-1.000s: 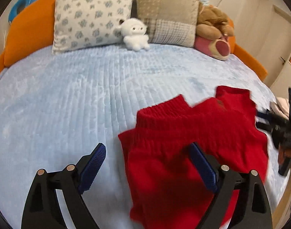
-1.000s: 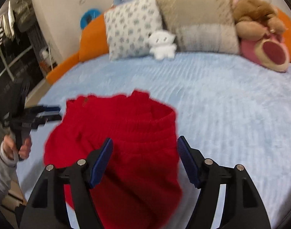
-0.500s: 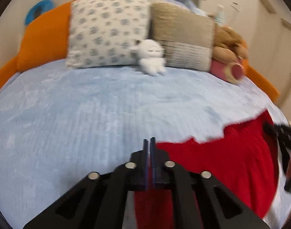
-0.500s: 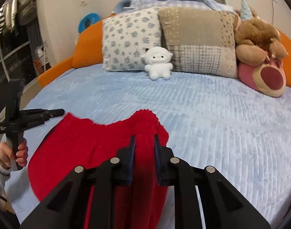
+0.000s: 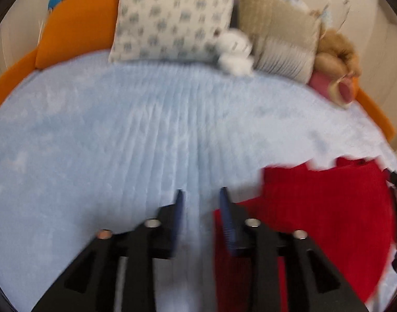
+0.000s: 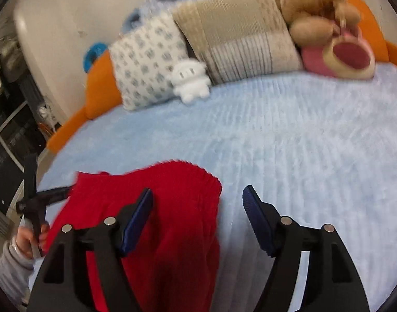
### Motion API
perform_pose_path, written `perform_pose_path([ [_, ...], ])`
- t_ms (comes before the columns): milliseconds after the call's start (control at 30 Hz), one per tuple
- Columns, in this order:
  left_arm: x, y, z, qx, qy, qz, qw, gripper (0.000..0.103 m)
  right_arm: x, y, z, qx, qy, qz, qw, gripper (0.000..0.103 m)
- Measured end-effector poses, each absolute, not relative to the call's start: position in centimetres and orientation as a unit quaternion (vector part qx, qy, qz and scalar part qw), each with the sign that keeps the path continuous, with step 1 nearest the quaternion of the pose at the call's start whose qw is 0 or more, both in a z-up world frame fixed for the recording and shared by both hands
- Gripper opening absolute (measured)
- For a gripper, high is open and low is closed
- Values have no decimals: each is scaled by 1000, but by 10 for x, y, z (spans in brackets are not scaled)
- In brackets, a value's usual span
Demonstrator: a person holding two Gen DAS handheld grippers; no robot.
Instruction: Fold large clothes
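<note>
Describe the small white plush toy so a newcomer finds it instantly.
Look to the head of the blue bed, along the orange headboard. The white plush toy sits where the patterned pillow meets the beige pillow. It is the only all-white figure, smaller than the brown and pink plushies.

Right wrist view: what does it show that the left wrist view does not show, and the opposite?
Only the right wrist view shows the person's hand in a grey sleeve holding the left gripper, and dark shelving beside the bed.

Only the left wrist view shows the bare blanket between the left gripper's open jaws; the jaws have just been opening, nothing between them.

Both show the red sweater on the light blue blanket, the pillows, the white plush toy and the brown bear. The right gripper has also just been opening over the sweater's edge.
</note>
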State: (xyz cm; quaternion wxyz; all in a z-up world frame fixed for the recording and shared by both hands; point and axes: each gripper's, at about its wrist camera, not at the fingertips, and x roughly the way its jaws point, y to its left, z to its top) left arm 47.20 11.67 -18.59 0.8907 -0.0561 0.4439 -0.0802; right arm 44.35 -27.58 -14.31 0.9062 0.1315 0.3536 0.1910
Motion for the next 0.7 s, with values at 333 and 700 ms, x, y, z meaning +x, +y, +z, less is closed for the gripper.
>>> perform_pose_path([
  [333, 394, 29, -161, -41, 458, -303, 834, 61, 400, -283, -169, 227, 426, 255, 838, 36],
  [700, 442, 35, -203, -39, 471, -251, 844, 73, 441, -270, -225, 231, 463, 216, 828, 36],
])
